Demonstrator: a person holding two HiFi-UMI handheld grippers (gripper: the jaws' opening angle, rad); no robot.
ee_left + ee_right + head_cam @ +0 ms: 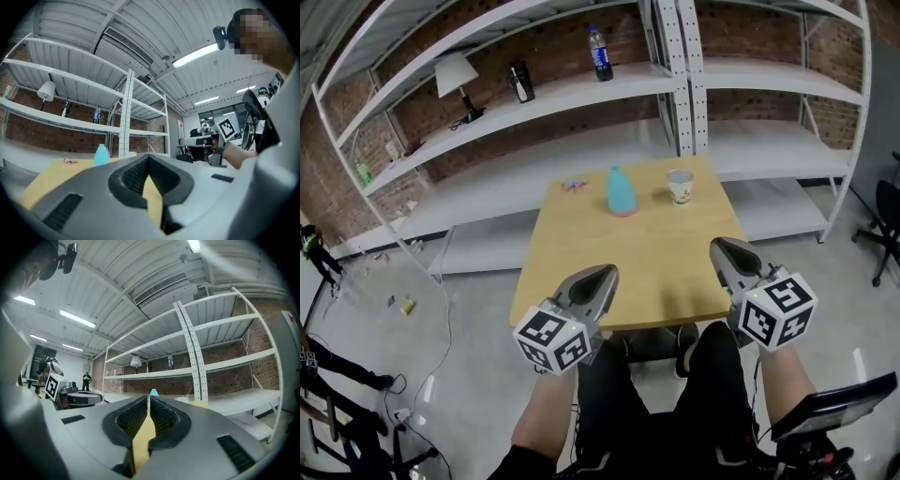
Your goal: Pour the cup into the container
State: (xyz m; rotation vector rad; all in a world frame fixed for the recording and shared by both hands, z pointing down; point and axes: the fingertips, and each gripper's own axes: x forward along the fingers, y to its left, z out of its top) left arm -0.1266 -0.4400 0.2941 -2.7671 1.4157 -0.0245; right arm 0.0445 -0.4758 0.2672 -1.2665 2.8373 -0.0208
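A white paper cup (680, 187) stands on the far right part of the wooden table (581, 262). To its left stands a teal container (622, 191) with a pink base. Both grippers hover level at the table's near edge, well short of the cup and container. My left gripper (609, 269) is shut with nothing in it, and its jaw tips meet in the left gripper view (149, 157). My right gripper (717, 244) is shut and holds nothing either (148, 398). Just past its jaws the right gripper view shows the teal container (153, 392) and the cup (182, 399).
A small pink item (573, 185) lies at the table's far left. Behind the table stand white metal shelves (581, 89) bearing a lamp (455, 75), a dark flask (521, 82) and a bottle (600, 53). An office chair (886, 225) stands at the right.
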